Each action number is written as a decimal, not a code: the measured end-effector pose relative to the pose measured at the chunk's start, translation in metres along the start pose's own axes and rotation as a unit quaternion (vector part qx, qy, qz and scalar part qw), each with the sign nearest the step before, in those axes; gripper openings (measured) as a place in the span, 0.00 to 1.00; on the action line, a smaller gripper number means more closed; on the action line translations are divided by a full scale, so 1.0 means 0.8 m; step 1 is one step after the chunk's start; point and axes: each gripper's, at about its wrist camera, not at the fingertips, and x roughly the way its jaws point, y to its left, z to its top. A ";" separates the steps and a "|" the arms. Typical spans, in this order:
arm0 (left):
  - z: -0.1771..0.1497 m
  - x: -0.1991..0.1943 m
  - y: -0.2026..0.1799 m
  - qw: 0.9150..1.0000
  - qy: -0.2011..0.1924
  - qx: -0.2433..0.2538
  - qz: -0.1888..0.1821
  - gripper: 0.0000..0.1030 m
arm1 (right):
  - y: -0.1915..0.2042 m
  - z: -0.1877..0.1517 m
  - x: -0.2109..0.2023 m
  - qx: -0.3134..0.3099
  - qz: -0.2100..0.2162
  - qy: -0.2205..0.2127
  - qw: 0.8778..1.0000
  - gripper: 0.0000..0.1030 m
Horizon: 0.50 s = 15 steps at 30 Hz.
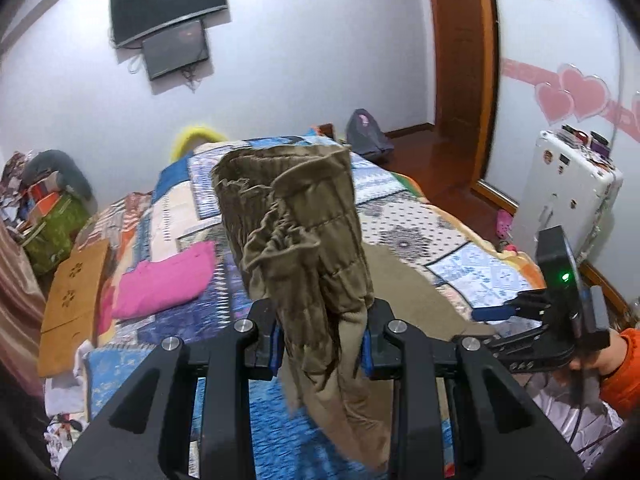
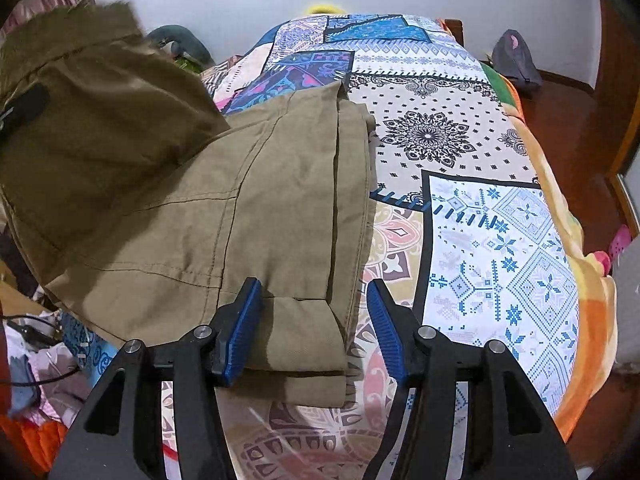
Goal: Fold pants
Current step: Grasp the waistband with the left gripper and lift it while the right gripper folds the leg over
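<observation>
Olive-brown pants (image 2: pixel 224 216) lie partly on the patchwork bedspread (image 2: pixel 500 240). My left gripper (image 1: pixel 324 344) is shut on a bunched end of the pants (image 1: pixel 296 232) and holds it up above the bed, the cloth standing and drooping between the pads. That lifted part hangs at the upper left in the right wrist view. My right gripper (image 2: pixel 312 332) is open, its blue pads (image 2: pixel 240 332) on either side of the lower right corner of the flat pants, close over the cloth. It shows at the right in the left wrist view (image 1: pixel 500 312).
A pink garment (image 1: pixel 160 280) and a wooden lap table (image 1: pixel 76 292) lie on the left of the bed. Clutter is piled at the far left (image 1: pixel 44 208). A white cabinet (image 1: pixel 568 192) stands at the right, a door (image 1: pixel 460 40) beyond.
</observation>
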 end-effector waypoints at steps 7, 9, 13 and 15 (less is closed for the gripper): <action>0.009 0.051 -0.057 0.999 0.035 0.022 -0.034 0.28 | -0.010 -0.004 -0.002 0.017 0.018 -0.012 1.000 0.50; 0.003 0.064 -0.073 0.997 0.049 0.029 -0.042 0.28 | -0.014 -0.006 -0.003 0.022 0.020 -0.014 0.999 0.50; -0.006 0.081 -0.092 0.995 0.070 0.046 -0.050 0.28 | -0.019 -0.010 -0.005 0.029 0.022 -0.016 0.999 0.51; -0.012 0.090 -0.101 0.993 0.087 0.050 -0.057 0.29 | -0.022 -0.012 -0.006 0.035 0.025 -0.019 0.999 0.51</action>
